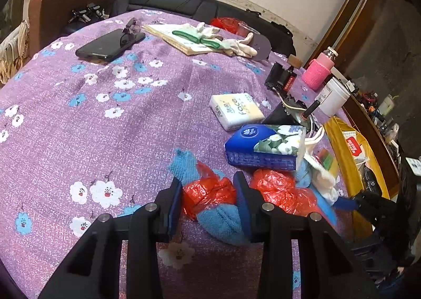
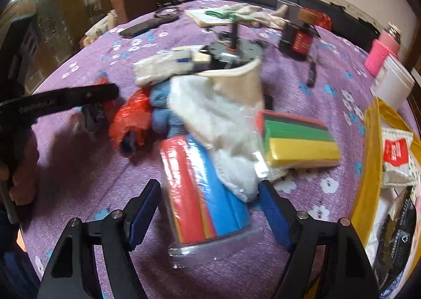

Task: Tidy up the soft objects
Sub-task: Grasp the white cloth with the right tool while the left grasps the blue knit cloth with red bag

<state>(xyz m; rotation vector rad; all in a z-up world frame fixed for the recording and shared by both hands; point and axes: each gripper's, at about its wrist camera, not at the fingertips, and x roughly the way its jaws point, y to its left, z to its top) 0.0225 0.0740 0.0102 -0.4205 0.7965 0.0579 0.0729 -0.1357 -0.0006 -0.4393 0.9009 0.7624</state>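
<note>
Here the main hazard sits with the left gripper (image 1: 208,193): its blue pads bracket a bundle of red plastic bag (image 1: 210,193) tangled with a blue towel (image 1: 223,222), and the pads appear pressed onto it, so I judge it clamped on the bag. Bag film is slippery and the towel is only caught in it, not pinched square; a lift could shed the towel or drag the second red bag (image 1: 279,191) lying just beside. The blue tissue pack (image 1: 265,146) lies close behind and could be nudged. On the other side, the right gripper (image 2: 209,207) stands wide open, jaws straddling the near end of a wrapped roll of red and blue cloths (image 2: 202,193) without touching it. A white fluffy cloth (image 2: 231,141) drapes over the roll's far end, so closing and pulling may haul that cloth along, or the glossy wrap may squirt out of the pads. The striped sponge pack (image 2: 297,141) lies just beside, under the same cloth's edge. The yellow basket (image 2: 368,167) waits at the right, already holding packets; that looks the likely destination. Pose: both tools come in low and tilted down toward the purple flowered bedspread (image 1: 105,114), left one near the pile's left edge, right one centred on the roll. The right view is motion-blurred.
</note>
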